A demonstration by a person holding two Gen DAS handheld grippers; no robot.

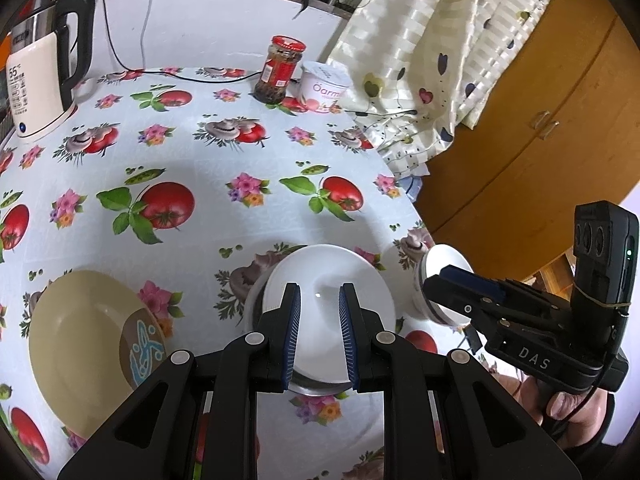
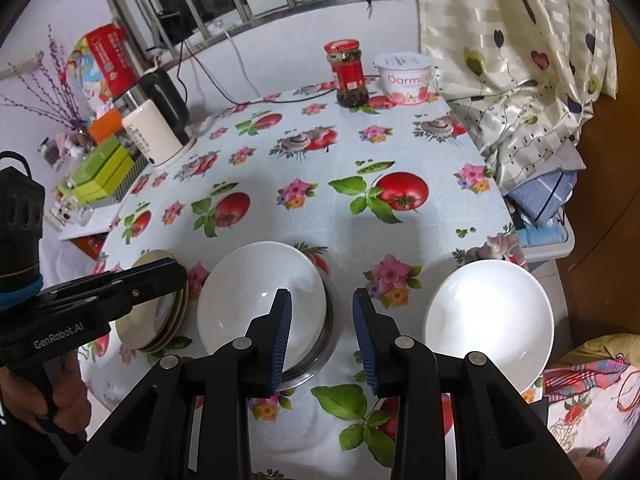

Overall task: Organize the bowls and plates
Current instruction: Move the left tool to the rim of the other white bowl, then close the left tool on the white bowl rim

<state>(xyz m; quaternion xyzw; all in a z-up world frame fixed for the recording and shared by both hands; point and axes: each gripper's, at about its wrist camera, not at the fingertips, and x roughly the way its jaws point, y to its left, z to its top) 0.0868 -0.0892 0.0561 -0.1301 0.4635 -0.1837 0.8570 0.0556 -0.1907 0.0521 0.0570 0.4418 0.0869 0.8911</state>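
A white bowl (image 1: 332, 280) (image 2: 256, 280) sits inside a metal bowl (image 2: 326, 344) at the table's front middle. A beige plate (image 1: 80, 340) with a blue pattern lies to its left; in the right wrist view it shows as a small stack (image 2: 160, 332). A second white bowl (image 2: 488, 316) (image 1: 444, 264) stands to the right. My left gripper (image 1: 319, 316) is open and empty above the nested white bowl. My right gripper (image 2: 322, 324) is open and empty, between the two white bowls.
A kettle (image 1: 36, 84) stands at the back left. A red-lidded jar (image 1: 280, 70) and a yoghurt tub (image 1: 324, 86) stand at the back. A curtain (image 1: 440, 60) hangs off the right table edge. A wooden cabinet (image 1: 540, 120) is on the right.
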